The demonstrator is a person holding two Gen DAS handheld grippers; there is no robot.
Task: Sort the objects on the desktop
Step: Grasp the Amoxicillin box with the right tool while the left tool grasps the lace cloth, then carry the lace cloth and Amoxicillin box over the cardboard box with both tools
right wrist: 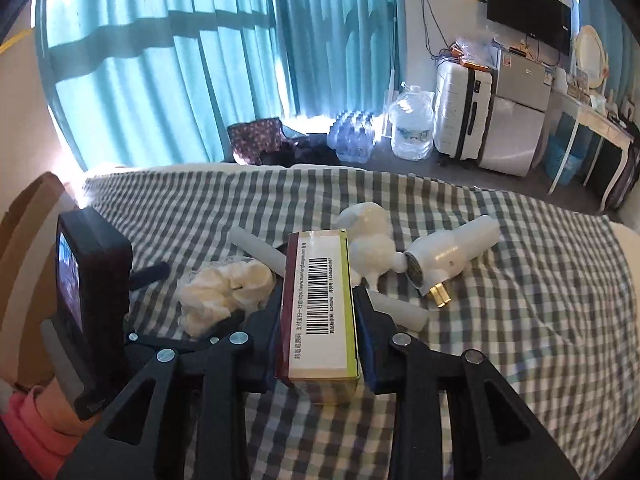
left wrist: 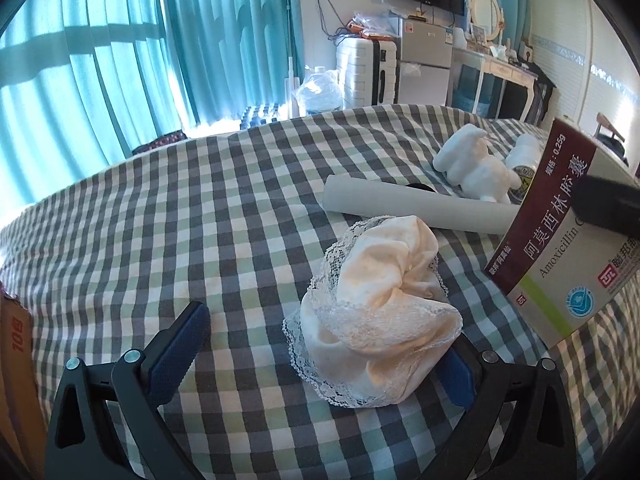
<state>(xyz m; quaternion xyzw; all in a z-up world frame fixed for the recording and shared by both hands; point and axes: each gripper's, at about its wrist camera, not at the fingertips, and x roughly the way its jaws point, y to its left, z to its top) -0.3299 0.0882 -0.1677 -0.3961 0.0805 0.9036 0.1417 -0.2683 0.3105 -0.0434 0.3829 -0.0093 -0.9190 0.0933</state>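
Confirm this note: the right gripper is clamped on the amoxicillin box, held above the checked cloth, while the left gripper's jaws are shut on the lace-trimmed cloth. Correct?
Not quite. The left gripper is not shut on the lace-trimmed cloth: the left wrist view shows its jaws wide apart, the cloth lying loose between them. The rest stands: the right gripper clamps the amoxicillin box above the checked cloth.
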